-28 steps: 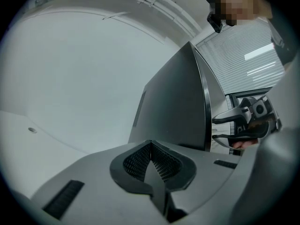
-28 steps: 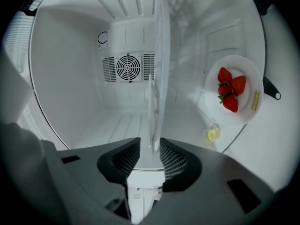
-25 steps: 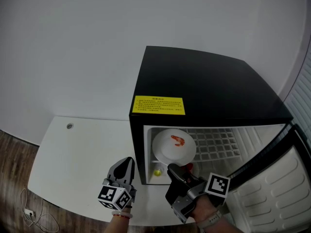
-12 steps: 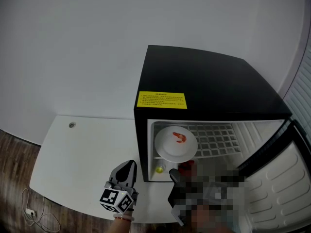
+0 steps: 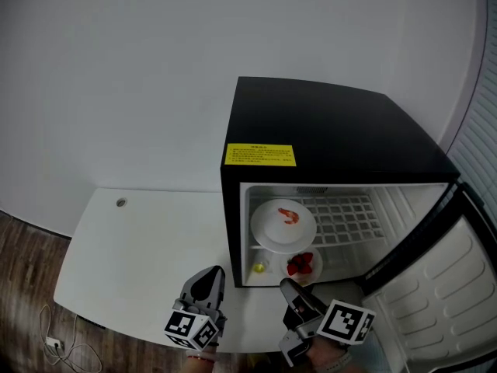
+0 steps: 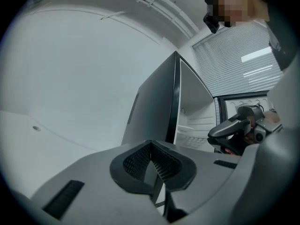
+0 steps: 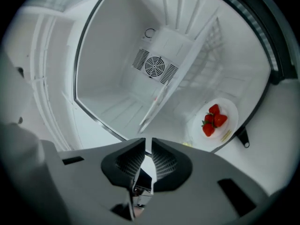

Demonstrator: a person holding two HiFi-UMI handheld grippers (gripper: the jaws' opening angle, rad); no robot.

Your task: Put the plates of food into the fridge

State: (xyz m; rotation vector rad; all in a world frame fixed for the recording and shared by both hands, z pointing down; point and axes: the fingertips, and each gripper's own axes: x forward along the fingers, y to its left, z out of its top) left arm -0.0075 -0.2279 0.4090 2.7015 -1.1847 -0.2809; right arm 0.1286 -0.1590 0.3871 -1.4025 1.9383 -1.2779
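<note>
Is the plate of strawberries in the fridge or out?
In. The plate of strawberries sits on the fridge floor, below the shelf.

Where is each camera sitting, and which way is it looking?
Head view: on the person's head, looking steeply down at the open fridge and table; left hand-held gripper and right hand-held gripper show.
Left gripper view: on the left hand-held gripper, looking along its shut jaws at the fridge's side; the right hand-held gripper shows.
Right gripper view: on the right hand-held gripper, looking into the fridge past its empty jaws, which have just been closing.
Shared: head and right gripper views both show the strawberry plate.
</note>
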